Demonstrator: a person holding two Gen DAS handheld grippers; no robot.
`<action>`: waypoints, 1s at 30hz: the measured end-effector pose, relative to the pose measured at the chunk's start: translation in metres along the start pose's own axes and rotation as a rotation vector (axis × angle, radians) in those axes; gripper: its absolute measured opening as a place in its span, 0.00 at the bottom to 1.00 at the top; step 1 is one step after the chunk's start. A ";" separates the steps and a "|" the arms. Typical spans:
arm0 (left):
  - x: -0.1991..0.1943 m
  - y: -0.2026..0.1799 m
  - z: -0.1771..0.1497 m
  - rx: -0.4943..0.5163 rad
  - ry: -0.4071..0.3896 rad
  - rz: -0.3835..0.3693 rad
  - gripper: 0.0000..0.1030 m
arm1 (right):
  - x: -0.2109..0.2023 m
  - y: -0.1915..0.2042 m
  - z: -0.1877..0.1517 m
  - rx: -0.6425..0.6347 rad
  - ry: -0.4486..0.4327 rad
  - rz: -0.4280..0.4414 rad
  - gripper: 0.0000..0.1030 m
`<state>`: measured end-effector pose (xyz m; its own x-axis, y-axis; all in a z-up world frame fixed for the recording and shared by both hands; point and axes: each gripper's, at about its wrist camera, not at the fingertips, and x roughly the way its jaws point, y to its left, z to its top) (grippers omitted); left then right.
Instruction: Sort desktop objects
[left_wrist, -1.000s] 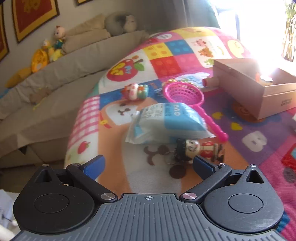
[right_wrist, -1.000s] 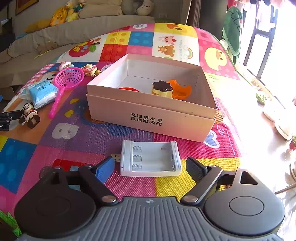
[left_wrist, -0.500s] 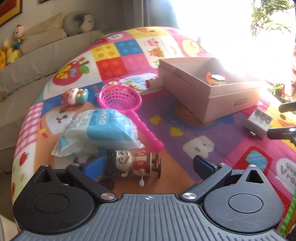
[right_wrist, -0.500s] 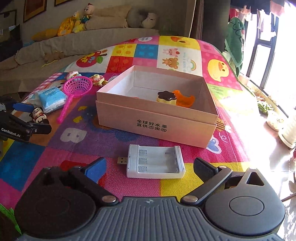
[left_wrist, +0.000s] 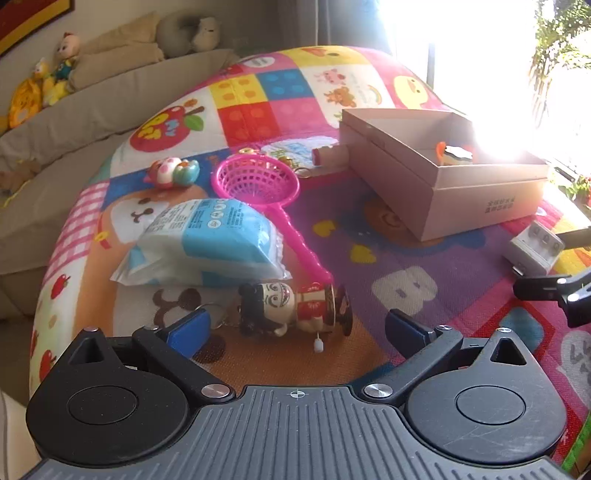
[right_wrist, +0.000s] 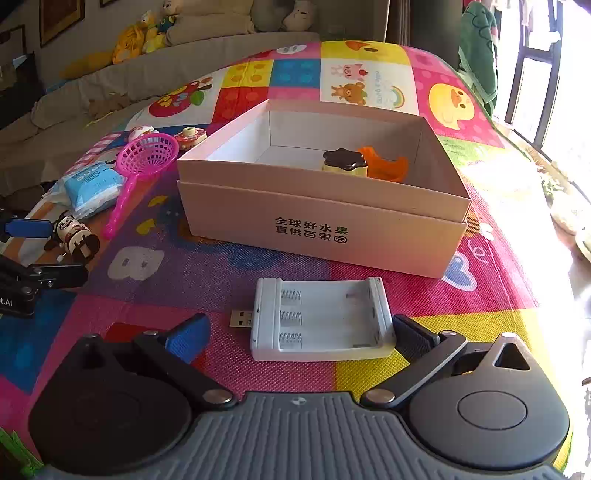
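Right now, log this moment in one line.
left gripper: open, around doll | right gripper: open, around charger | box: two toys inside

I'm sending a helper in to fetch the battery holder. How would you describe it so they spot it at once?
Find the open cardboard box on the colourful play mat. On the mat just in front of its printed side lies the battery holder, a flat white tray. Only it has metal springs inside and a USB plug on one end.

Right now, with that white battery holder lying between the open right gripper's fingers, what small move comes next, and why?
Probably close the right gripper on the white battery holder. It lies between the open fingers on the mat, just in front of the open box.
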<state>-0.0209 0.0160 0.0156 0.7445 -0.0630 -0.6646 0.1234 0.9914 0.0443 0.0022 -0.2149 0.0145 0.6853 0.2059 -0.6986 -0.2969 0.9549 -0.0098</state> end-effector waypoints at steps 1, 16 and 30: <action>0.001 0.000 0.001 -0.015 0.001 -0.001 1.00 | -0.001 0.002 -0.001 -0.007 -0.006 -0.005 0.97; -0.028 -0.016 0.002 0.042 -0.089 -0.003 0.67 | -0.042 -0.004 0.011 0.023 -0.093 0.052 0.75; -0.013 -0.071 0.164 0.144 -0.379 -0.213 0.68 | -0.119 -0.055 0.101 0.025 -0.457 -0.166 0.75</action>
<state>0.0683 -0.0725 0.1440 0.8767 -0.3280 -0.3518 0.3699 0.9273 0.0571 0.0038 -0.2703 0.1702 0.9455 0.1176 -0.3035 -0.1462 0.9865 -0.0733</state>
